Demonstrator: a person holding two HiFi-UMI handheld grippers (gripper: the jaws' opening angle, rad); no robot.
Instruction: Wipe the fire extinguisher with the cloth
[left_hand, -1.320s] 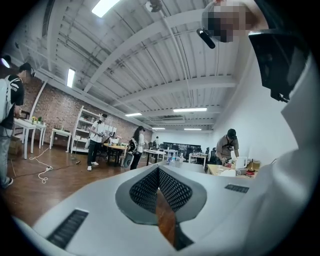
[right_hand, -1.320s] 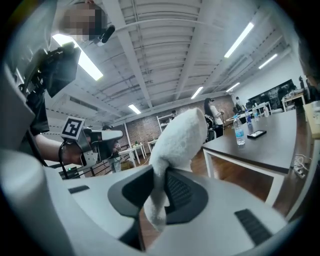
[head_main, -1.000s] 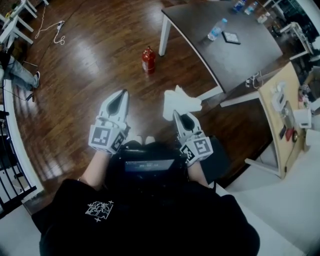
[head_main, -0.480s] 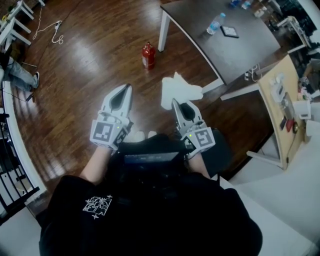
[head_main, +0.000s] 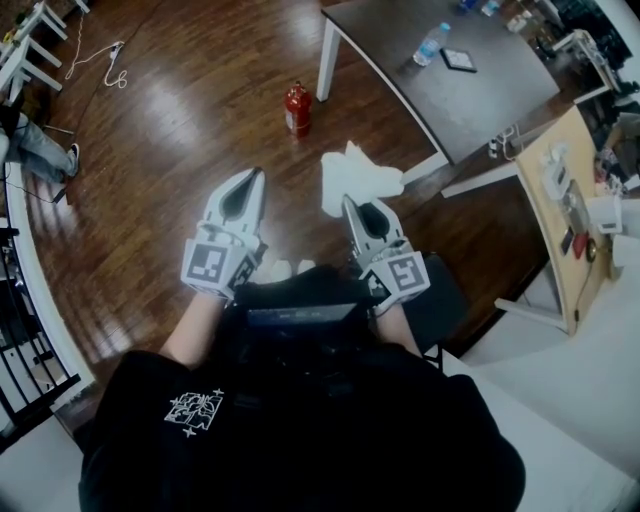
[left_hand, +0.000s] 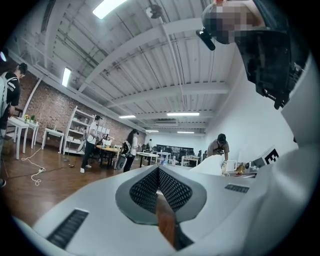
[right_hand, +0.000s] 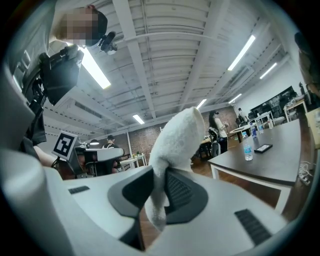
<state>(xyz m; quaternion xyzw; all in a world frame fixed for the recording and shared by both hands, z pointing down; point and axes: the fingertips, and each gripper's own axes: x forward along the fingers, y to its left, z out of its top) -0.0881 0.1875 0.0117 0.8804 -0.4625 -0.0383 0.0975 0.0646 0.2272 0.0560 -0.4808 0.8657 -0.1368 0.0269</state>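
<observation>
fluffy white cloth (right_hand: 175, 145), glossy wooden floor (head_main: 190, 130), shiny red fire extinguisher (head_main: 296, 108)

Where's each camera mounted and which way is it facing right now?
Head view: on the person's head, looking steeply down; shows torso, forearms, left gripper, right gripper, fire extinguisher on the floor ahead.
Left gripper view: on the left gripper, looking along its shut, empty fingers across the room; torso overhead.
Right gripper view: on the right gripper, looking along fingers clamping the cloth toward the table; torso upper left.
Shared: head and right gripper views both show cloth and table.
</observation>
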